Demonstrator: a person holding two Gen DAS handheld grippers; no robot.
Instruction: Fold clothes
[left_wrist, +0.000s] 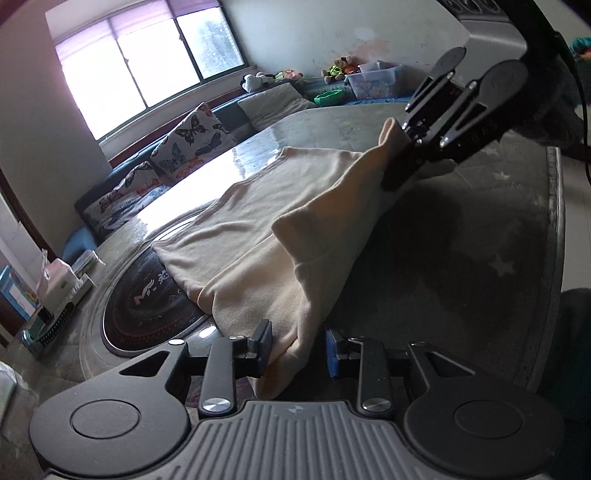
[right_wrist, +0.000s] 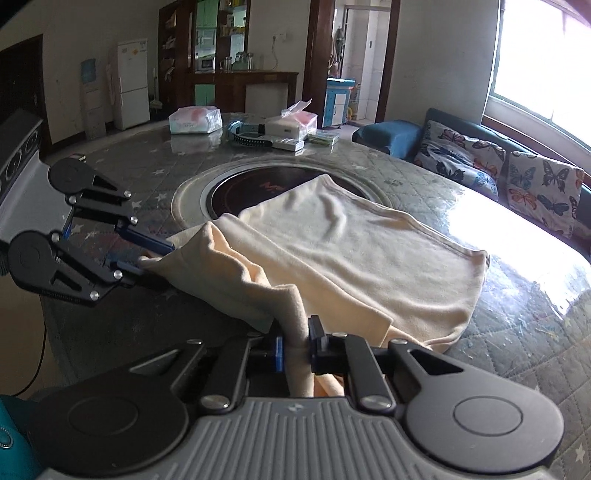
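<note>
A cream garment (left_wrist: 258, 229) (right_wrist: 351, 251) lies spread on the round table (left_wrist: 480, 240) (right_wrist: 517, 332), partly over the dark round hob (left_wrist: 147, 314) (right_wrist: 240, 192) set into the middle. Its near edge is lifted into a ridge between my two grippers. My left gripper (left_wrist: 297, 347) (right_wrist: 147, 256) is shut on one bunched corner of the garment. My right gripper (right_wrist: 297, 345) (left_wrist: 400, 155) is shut on the other corner, and a fold of cloth runs down between its fingers. The cloth under the lifted flap is hidden.
Tissue packs (right_wrist: 195, 120), a white box (right_wrist: 291, 125) and small items stand at the far side of the table. A sofa with butterfly cushions (right_wrist: 517, 177) (left_wrist: 192, 136) runs along the window side. A dark cable (right_wrist: 40, 354) hangs off the table edge.
</note>
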